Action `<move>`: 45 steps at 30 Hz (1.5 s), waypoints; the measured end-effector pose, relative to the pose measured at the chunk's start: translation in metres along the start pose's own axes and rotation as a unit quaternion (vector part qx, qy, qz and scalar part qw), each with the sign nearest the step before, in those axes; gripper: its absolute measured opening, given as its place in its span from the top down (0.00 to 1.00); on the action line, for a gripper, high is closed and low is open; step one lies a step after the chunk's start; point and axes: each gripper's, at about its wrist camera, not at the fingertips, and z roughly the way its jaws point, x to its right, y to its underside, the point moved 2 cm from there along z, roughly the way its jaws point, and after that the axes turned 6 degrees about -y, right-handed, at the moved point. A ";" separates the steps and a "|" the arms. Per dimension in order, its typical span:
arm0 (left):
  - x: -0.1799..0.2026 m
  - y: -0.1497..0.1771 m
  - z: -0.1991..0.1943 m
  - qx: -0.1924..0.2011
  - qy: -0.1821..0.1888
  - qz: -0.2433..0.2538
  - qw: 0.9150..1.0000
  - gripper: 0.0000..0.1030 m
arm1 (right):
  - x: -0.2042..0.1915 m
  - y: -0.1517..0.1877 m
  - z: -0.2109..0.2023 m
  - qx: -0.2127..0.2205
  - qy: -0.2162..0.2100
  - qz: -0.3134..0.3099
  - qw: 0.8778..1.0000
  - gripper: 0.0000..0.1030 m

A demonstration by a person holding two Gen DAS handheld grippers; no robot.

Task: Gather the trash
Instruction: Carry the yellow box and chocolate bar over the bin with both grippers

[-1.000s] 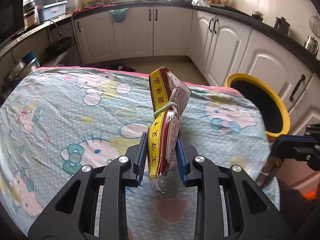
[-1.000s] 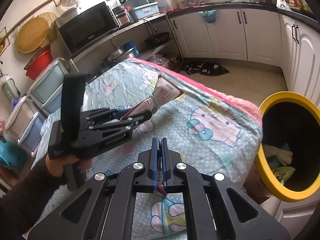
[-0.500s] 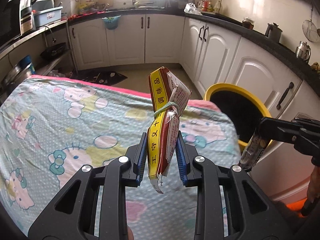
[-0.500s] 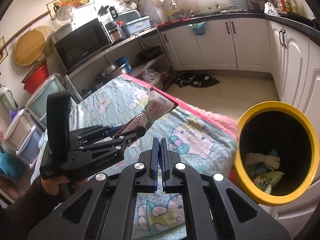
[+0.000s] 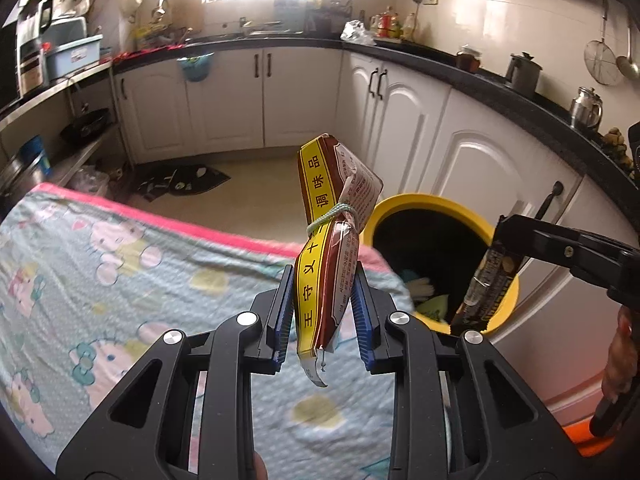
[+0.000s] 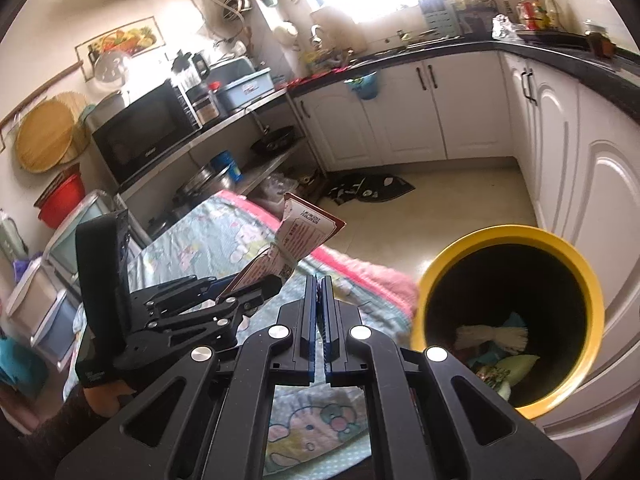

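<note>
**Two wrappers held near the bin**

Left wrist: left gripper [image 5: 322, 312] clamped a glossy red-and-yellow packet [image 5: 328, 264], cinched by pale string, upright above the cartoon-print cloth [image 5: 120, 300]. Right gripper [image 5: 516, 236] pinched a dark crinkled wrapper [image 5: 486, 288] over the round yellow-rimmed bin [image 5: 424, 204].

Right wrist: pads closed; wrapper hidden. Bin [image 6: 480, 240] stood against white cabinets [image 6: 600, 184], litter inside.

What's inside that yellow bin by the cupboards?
Inside the yellow bin: a white tied bundle, a pale green scrap and other bits. Its dark wall hides the rest.
</note>
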 end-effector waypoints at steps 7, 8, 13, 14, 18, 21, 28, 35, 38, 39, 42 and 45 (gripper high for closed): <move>0.024 -0.015 0.001 0.012 0.014 0.013 1.000 0.80 | 0.018 -0.008 -0.018 0.022 0.014 0.013 1.000 0.97; 0.027 -0.018 0.001 0.013 0.016 0.015 1.000 0.80 | 0.021 -0.008 -0.020 0.025 0.016 0.016 0.999 0.97; 0.044 -0.026 0.002 0.018 0.027 0.026 0.999 0.80 | 0.034 -0.014 -0.032 0.040 0.025 0.027 0.999 0.97; 0.046 -0.027 0.002 0.019 0.029 0.028 0.999 0.80 | 0.037 -0.015 -0.034 0.043 0.027 0.030 0.998 0.97; 0.060 -0.033 0.004 0.022 0.038 0.035 0.998 0.80 | 0.045 -0.016 -0.043 0.054 0.036 0.039 0.997 0.97; 0.069 -0.037 0.005 0.023 0.044 0.039 0.998 0.80 | 0.052 -0.018 -0.051 0.063 0.042 0.047 0.996 0.97; 0.091 -0.045 0.011 0.026 0.060 0.046 0.997 0.80 | 0.073 -0.020 -0.069 0.085 0.059 0.065 0.993 0.97; 0.108 -0.049 0.021 0.024 0.079 0.040 0.996 0.80 | 0.082 -0.023 -0.077 0.097 0.075 0.071 0.990 0.97; 0.112 -0.049 0.025 0.022 0.087 0.035 0.995 0.80 | 0.084 -0.026 -0.078 0.100 0.084 0.069 0.989 0.97; 0.113 -0.047 0.026 0.023 0.086 0.036 0.995 0.80 | 0.084 -0.026 -0.078 0.101 0.087 0.068 0.989 0.97; 0.119 -0.045 0.033 0.020 0.082 0.041 0.996 0.80 | 0.086 -0.029 -0.078 0.101 0.098 0.064 0.988 0.97; 0.122 -0.041 0.040 0.009 0.086 0.036 0.996 0.80 | 0.090 -0.029 -0.076 0.099 0.104 0.064 0.988 0.97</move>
